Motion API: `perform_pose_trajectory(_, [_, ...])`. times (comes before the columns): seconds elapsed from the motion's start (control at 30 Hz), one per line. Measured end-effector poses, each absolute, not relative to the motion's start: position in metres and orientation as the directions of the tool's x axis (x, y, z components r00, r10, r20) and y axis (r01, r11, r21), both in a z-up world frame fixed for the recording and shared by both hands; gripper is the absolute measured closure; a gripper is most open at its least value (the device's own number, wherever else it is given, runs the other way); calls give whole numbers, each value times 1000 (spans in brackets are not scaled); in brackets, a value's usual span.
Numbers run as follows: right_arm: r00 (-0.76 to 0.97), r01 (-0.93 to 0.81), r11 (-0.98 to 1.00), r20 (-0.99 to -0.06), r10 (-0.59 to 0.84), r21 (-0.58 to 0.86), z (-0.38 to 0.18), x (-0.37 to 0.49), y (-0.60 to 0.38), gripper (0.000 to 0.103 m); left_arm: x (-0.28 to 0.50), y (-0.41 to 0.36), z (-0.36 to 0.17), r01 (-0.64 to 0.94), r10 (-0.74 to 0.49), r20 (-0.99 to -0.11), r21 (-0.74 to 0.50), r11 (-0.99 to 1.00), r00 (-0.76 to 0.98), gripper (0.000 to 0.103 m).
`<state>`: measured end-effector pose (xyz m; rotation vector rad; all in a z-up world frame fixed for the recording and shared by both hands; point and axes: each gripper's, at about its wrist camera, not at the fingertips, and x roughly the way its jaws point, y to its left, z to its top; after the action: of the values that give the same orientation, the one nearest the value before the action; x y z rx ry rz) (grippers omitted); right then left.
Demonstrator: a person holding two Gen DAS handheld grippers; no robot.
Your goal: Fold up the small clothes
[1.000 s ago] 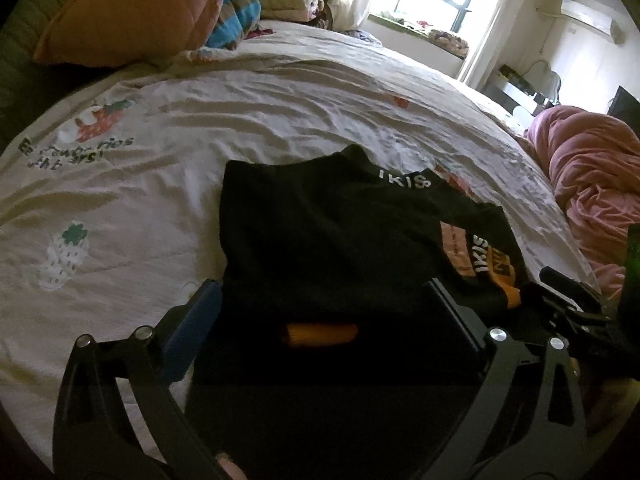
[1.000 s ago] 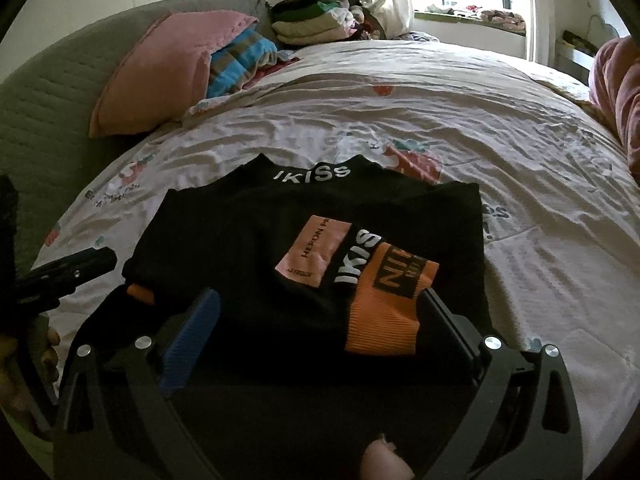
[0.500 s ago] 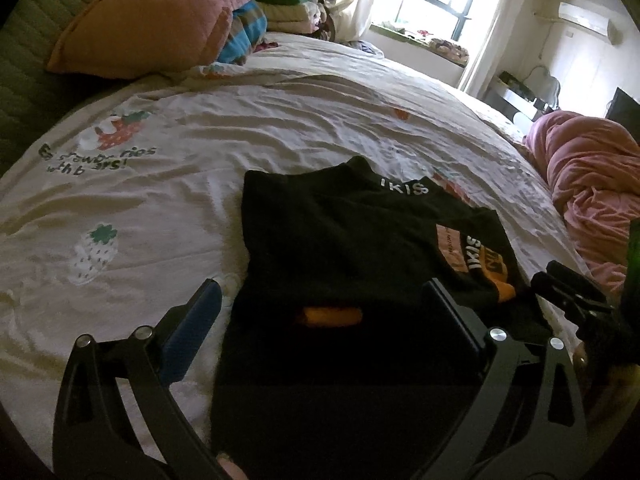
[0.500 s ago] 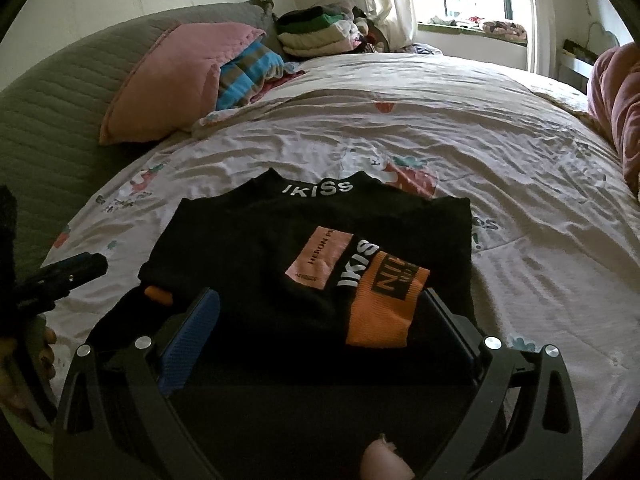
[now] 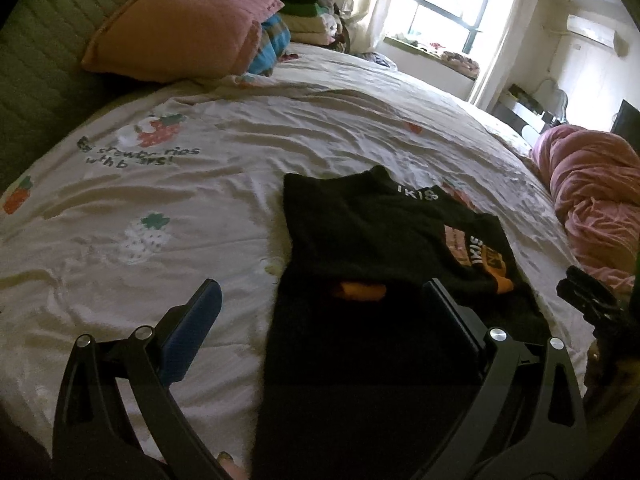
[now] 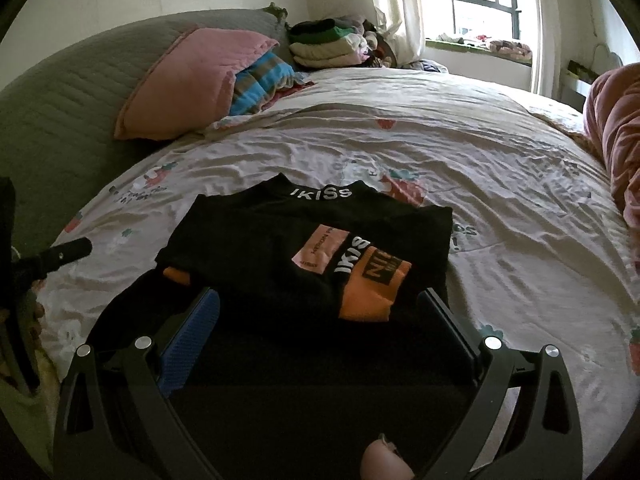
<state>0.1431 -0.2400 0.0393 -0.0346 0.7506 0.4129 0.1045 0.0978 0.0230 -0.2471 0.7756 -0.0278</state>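
Two handheld grippers hang over one garment: a small black knit top with orange and pink patches and white lettering (image 6: 304,240), lying partly folded on the cream strawberry-print bedsheet (image 6: 500,184). In the right wrist view it sits dead centre, collar at 12 o'clock, lower body running toward 6 o'clock under the camera.

It looks soft, light and limp, so it should drape and crease wherever lifted; a pinch on a single corner would likely let the layers slide apart. Better holds seem to be the two near hem corners, at roughly 5 and 7 o'clock.

An orange cuff (image 5: 362,291) peeps out from under the folded layer.

The left gripper (image 5: 320,300) stands with jaws spread wide, holding nothing; the right gripper (image 6: 320,308) likewise gapes empty above the cloth.
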Motion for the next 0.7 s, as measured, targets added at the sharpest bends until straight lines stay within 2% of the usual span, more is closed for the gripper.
perform_pose_trajectory(0.7, [652,-394,915,-675,345,87,43,100,-254,5,50,112,23,-108,-75,-708,-210,972,702,10])
